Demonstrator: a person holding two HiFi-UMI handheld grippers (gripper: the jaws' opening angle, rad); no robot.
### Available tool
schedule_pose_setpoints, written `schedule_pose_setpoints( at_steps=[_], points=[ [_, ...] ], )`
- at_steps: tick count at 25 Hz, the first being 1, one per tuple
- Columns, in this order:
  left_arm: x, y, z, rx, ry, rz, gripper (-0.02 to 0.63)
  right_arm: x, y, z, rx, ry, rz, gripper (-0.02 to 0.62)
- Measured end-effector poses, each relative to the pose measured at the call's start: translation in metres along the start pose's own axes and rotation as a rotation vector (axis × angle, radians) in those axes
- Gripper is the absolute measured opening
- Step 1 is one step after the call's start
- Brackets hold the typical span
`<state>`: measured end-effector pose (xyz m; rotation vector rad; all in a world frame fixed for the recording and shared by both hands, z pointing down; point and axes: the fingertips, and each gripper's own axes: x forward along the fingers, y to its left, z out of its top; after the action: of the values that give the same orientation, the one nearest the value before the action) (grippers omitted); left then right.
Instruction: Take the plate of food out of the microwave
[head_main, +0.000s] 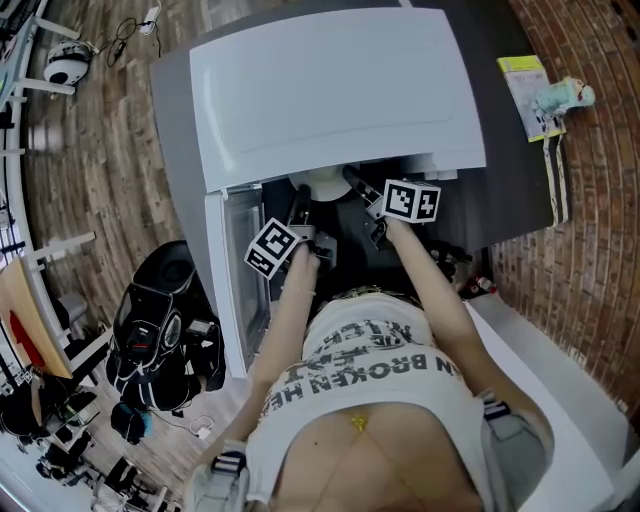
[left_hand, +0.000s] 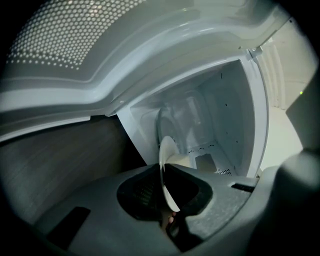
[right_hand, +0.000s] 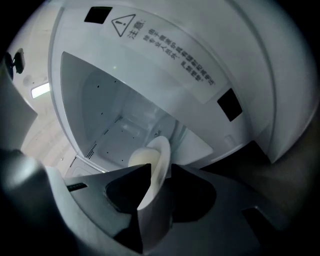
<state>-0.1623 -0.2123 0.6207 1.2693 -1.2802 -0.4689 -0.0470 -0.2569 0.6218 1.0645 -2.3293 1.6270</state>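
On a dark bench (head_main: 510, 170) the microwave (head_main: 330, 90) stands with its door open. The left tongs (left_hand: 163, 172) and the right tongs (right_hand: 161, 170) each pinch the rim of the plate (right_hand: 159, 150) at the doorway. It seems gripped but not yet drawn clear.

Open door (head_main: 235, 290) blocks the left; microwave cavity (left_hand: 210, 120) lies open.

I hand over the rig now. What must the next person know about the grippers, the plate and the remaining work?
Left gripper: shut on the rim of the plate.
Right gripper: jaws round the opposite rim; firm grip not certain.
The plate, with pale food, is at the mouth of the microwave; door open.
Done: plate reached from both sides.
Left: confirm the right grip, then draw the plate out level.
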Motion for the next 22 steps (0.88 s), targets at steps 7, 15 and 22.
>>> schedule_pose_setpoints(
  at_steps=[7, 15, 22],
  points=[
    [-0.001, 0.001, -0.002, 0.015, 0.008, -0.001, 0.035, 0.002, -0.004, -0.002, -0.039, 0.012, -0.042, 0.078],
    [-0.003, -0.004, -0.003, 0.049, 0.012, -0.007, 0.035, -0.003, -0.002, -0.002, -0.038, 0.001, -0.034, 0.077],
    [-0.008, -0.012, -0.004, 0.074, 0.006, -0.027, 0.035, -0.011, 0.006, 0.001, -0.048, -0.016, -0.028, 0.075]
  ],
)
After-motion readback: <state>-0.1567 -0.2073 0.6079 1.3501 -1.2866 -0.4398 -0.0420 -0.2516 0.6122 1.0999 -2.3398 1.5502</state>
